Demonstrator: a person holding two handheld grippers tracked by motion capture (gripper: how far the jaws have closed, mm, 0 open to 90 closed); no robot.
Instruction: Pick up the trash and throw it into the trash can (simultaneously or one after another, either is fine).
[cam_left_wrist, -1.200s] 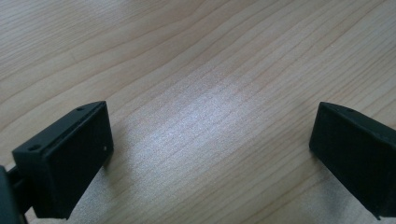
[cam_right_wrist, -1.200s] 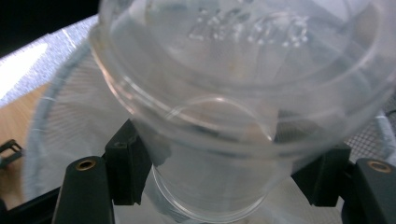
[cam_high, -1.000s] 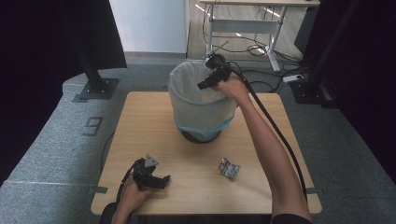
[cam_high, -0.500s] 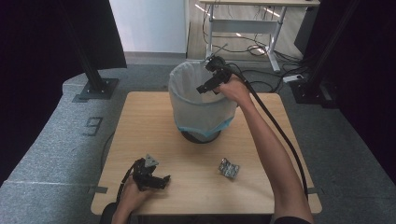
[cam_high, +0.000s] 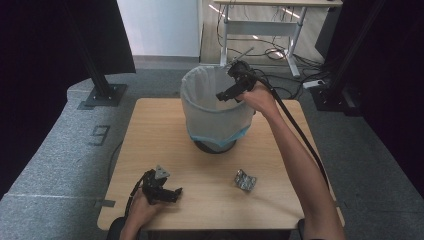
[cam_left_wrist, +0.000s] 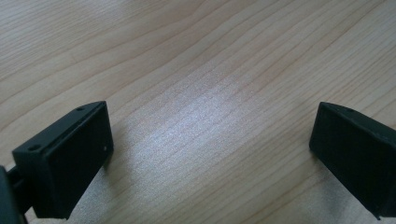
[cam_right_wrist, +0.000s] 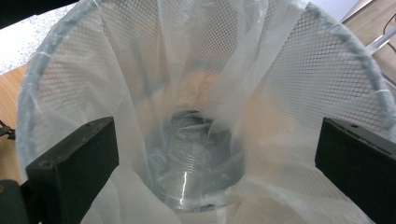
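The person is clearing scraps off the worktop (cam_high: 150, 130) into a mesh bin (cam_high: 215, 112) lined with a thin plastic bag, and the bin is serving here as the landmark. The right claw (cam_high: 226, 95) is hanging over the bin's mouth at its far right rim; its jaws have just been opening and are now standing wide with nothing between them, and in the right gripper view they are framing the bag (cam_right_wrist: 196, 93) and something clear and crinkled lying at the bottom. The left claw (cam_high: 172, 192) is resting low on the worktop, well in front of the bin and to its left, jaws spread wide over bare wood. The remaining piece, a crumpled silvery wrapper (cam_high: 245, 180), is lying in front of the bin, slightly to its right, well apart from both claws. It is probably very light, thin and springy, likely to skid or flatten under a push, so pinching it across its raised folds from above looks the surest hold.
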